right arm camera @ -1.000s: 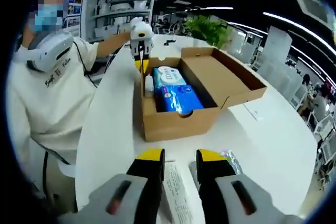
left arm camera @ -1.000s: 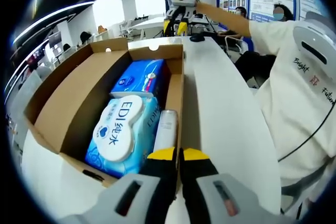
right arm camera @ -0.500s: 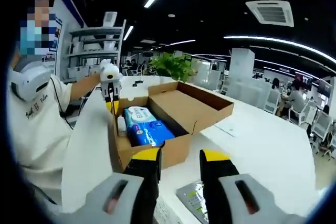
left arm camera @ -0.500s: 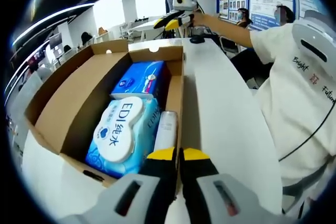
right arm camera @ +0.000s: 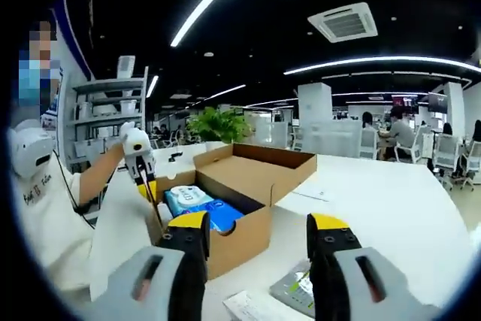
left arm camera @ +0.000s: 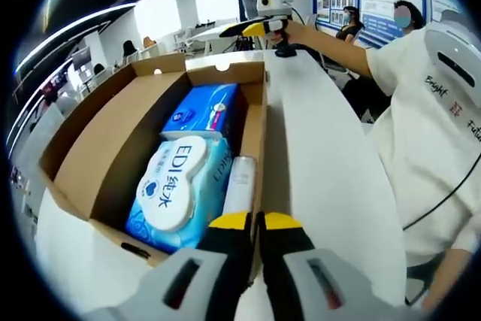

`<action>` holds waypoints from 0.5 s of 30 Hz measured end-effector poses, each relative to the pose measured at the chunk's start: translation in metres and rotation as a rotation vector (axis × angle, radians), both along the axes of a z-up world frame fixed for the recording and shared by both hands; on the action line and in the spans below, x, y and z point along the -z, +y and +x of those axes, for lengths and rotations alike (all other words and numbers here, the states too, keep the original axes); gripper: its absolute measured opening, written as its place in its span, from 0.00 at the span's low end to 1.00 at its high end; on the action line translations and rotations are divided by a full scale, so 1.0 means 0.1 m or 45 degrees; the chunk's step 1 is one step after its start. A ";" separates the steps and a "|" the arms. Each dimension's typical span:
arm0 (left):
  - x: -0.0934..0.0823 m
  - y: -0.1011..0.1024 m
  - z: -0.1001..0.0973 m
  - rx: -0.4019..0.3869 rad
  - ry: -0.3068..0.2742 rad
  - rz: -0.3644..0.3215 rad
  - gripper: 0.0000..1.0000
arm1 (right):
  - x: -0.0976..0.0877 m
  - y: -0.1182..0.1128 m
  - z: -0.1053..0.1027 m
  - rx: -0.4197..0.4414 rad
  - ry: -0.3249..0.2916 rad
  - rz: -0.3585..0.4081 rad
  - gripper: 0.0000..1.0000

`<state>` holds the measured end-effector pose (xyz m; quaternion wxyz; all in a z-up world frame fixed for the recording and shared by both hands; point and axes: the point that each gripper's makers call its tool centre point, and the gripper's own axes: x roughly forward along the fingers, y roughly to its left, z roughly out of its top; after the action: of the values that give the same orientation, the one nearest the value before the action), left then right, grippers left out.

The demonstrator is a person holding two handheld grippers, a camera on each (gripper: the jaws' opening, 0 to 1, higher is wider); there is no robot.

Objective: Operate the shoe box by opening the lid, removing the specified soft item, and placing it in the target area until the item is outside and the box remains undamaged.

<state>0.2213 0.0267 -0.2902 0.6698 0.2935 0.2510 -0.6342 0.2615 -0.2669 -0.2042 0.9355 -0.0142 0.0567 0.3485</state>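
**Right gripper lifts and spreads while the left stays pinched at the box edge**

In my left gripper view, the left gripper [left arm camera: 256, 221] at bottom centre stays pressed together on the near wall of the open shoe box [left arm camera: 90, 155], as a second ago. Inside lie the white-lidded wipes pack [left arm camera: 171, 186], a blue tissue pack [left arm camera: 204, 109] above it, and a slim white bottle [left arm camera: 239, 183] against the right wall. My right gripper [right arm camera: 259, 225] has risen since a second ago; its jaws now stand wider, holding nothing. In the right gripper view the box sits lower centre, lid [right arm camera: 259, 165] folded back, on the white table [right arm camera: 391, 193].
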 end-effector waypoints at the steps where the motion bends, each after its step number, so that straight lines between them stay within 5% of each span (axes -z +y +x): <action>1: -0.01 -0.01 0.00 -0.013 0.035 -0.021 0.04 | 0.01 0.02 -0.02 0.008 -0.001 -0.015 0.44; 3: -0.01 -0.01 0.00 -0.008 0.032 -0.018 0.03 | -0.12 0.06 -0.07 0.036 -0.105 0.022 0.38; 6: -0.01 -0.01 -0.01 -0.007 0.025 -0.019 0.03 | -0.18 0.10 -0.24 0.050 -0.107 0.161 0.50; 9: 0.01 -0.01 0.00 -0.005 0.023 0.024 0.03 | -0.11 0.00 -0.37 0.172 -0.139 0.126 0.51; 15: 0.03 0.01 0.00 -0.067 0.002 0.072 0.06 | -0.08 -0.05 -0.43 0.220 -0.094 0.117 0.49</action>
<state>0.2213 0.0276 -0.2935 0.6775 0.3051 0.2771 -0.6092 0.2188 -0.2718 -0.1958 0.9632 0.0210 0.0071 0.2679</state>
